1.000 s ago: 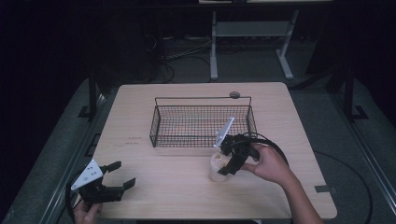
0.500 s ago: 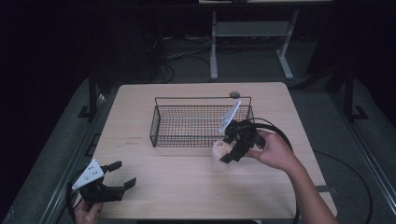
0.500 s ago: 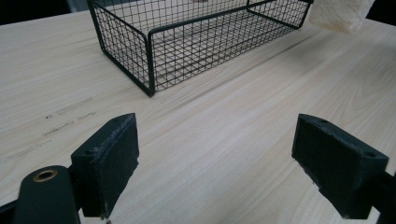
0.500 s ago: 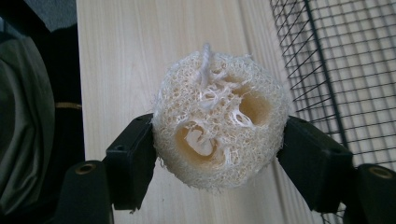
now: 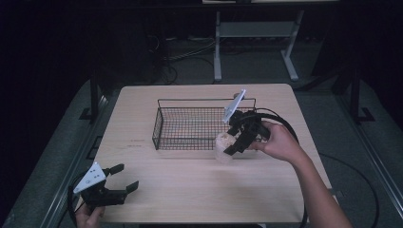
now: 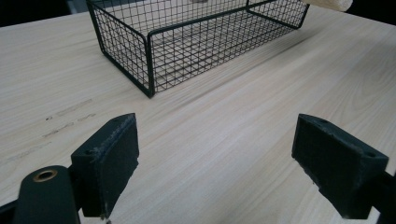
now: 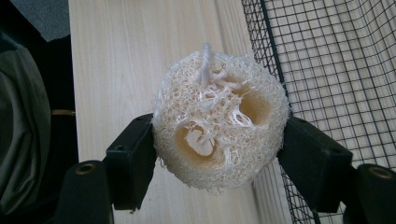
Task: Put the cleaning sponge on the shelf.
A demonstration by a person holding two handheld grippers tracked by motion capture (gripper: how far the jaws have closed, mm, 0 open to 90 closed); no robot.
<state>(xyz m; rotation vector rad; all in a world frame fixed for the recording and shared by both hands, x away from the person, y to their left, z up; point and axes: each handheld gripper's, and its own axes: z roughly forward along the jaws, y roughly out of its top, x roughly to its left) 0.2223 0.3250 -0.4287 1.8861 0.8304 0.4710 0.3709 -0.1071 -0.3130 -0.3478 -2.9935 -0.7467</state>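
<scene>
A pale loofah sponge (image 7: pixel 219 121) is clamped between the jaws of my right gripper (image 5: pixel 227 145), held above the table just at the front right rim of the black wire basket (image 5: pixel 161 124). The loofah (image 5: pixel 223 144) shows round holes and a short string loop on its face. The basket (image 6: pixel 149 51) stands mid-table, nothing visible inside it. My left gripper (image 5: pixel 123 178) rests at the front left corner of the table, jaws wide apart with only bare wood between them (image 6: pixel 215 158).
The light wooden table (image 5: pixel 190 190) has free surface in front of and left of the basket. A black cable (image 5: pixel 285 126) loops behind the right hand. A metal stand (image 5: pixel 252 33) sits on the dark floor beyond the table.
The right gripper has lifted the loofah off the table and carried it back and left toward the basket's front right rim. The left gripper has stayed put.
</scene>
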